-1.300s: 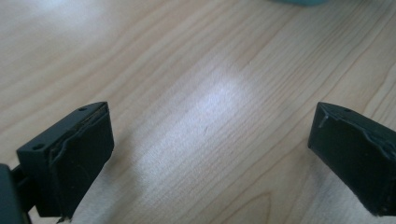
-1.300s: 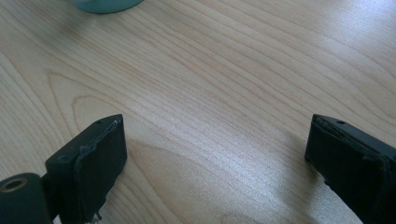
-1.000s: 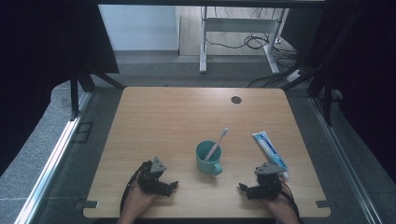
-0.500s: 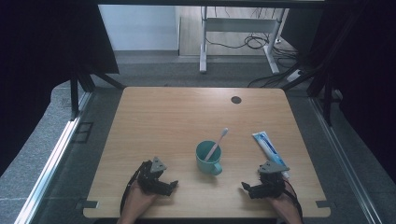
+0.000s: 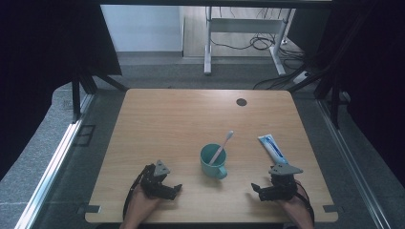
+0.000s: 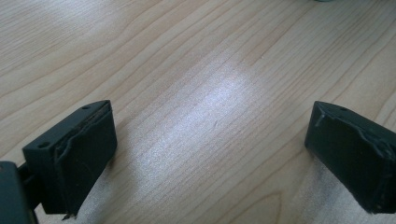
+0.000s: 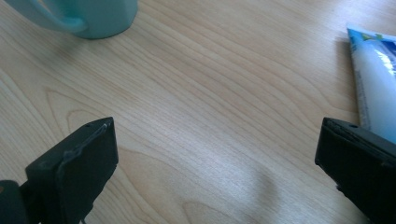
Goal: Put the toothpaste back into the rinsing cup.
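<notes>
Claws [image 5: 171, 190] [image 5: 258, 191] both wide apart and empty, right one just opened wider, toothpaste tube [image 5: 272, 147] beside it.

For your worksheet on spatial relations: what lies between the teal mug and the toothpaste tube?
Only bare table between mug and toothpaste tube, per the high view.

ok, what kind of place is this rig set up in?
Likely a lab or recording workspace, not a home: a bare wooden table boxed in by dark curtains, loose cables on the floor behind, and staged props, a teal mug and a toothpaste tube.
</notes>
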`<act>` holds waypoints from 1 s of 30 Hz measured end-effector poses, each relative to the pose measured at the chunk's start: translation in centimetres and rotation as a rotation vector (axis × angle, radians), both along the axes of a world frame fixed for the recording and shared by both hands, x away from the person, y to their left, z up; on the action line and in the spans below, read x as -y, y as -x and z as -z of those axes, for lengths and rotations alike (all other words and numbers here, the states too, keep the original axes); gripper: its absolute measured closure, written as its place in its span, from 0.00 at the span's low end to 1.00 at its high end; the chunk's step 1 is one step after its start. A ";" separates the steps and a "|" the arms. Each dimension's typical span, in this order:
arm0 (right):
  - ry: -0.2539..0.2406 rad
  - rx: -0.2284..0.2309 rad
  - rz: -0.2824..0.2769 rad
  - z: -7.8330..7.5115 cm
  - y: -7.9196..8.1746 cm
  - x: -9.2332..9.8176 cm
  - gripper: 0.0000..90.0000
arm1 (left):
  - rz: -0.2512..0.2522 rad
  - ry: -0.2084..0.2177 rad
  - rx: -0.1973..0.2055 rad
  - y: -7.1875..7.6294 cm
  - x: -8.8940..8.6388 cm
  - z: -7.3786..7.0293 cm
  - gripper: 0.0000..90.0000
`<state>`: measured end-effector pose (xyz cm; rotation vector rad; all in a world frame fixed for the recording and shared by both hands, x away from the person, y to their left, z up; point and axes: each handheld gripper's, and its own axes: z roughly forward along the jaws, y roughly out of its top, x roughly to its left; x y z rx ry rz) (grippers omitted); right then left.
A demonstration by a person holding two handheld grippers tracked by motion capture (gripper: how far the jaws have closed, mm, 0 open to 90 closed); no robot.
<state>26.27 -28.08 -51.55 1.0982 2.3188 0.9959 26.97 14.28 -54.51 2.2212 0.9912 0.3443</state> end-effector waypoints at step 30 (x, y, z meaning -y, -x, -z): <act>-0.048 -0.067 0.196 -2.2 -1.7 5.3 0.00 | -0.004 -0.001 0.000 0.0 0.0 0.0 0.03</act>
